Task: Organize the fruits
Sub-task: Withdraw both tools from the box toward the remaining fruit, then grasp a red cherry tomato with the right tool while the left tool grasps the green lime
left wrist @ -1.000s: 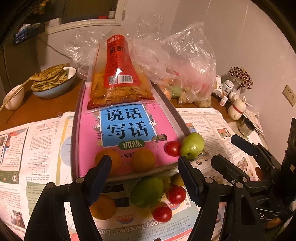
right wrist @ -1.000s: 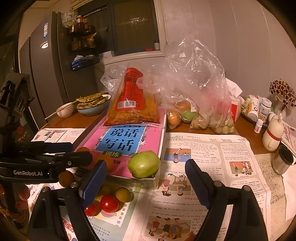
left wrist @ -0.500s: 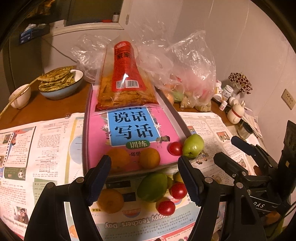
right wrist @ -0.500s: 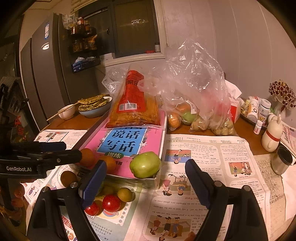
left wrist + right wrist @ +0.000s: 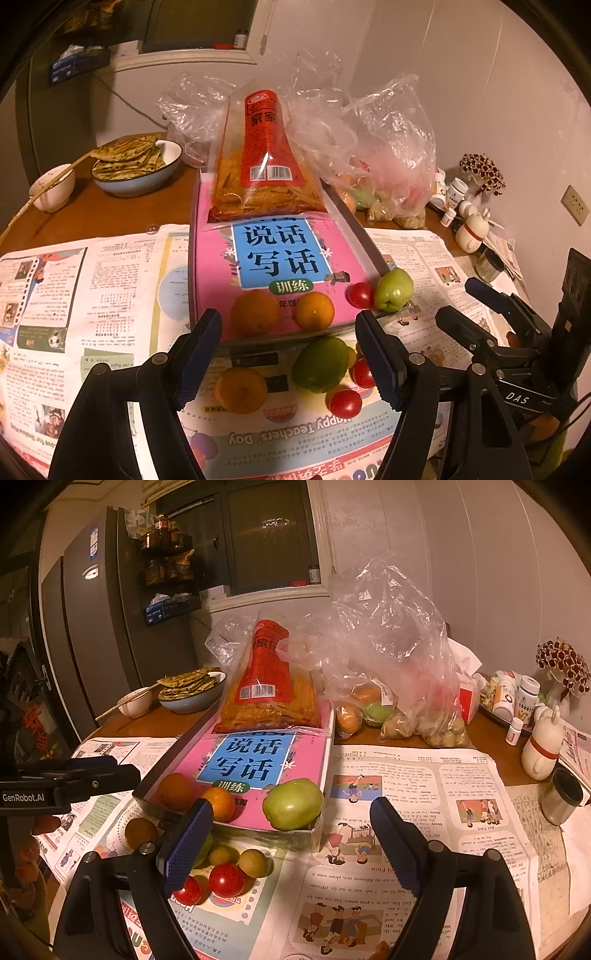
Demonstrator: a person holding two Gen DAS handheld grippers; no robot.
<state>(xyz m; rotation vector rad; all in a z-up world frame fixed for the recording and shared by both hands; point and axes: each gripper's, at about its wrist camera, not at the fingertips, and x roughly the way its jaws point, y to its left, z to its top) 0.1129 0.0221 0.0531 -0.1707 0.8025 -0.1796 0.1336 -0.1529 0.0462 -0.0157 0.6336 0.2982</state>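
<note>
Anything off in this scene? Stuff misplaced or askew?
Yes. The tray isn't just fruit: a pink book lines it and a snack bag lies on its far end. The green fruit sits right at the tray's near corner. More fruit is loose on the newspaper, like one orange.

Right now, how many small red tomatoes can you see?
3. One tomato on the tray, beside the green fruit. Two on the newspaper in front: and, the second partly behind the left tongs. More may be hidden.
</note>
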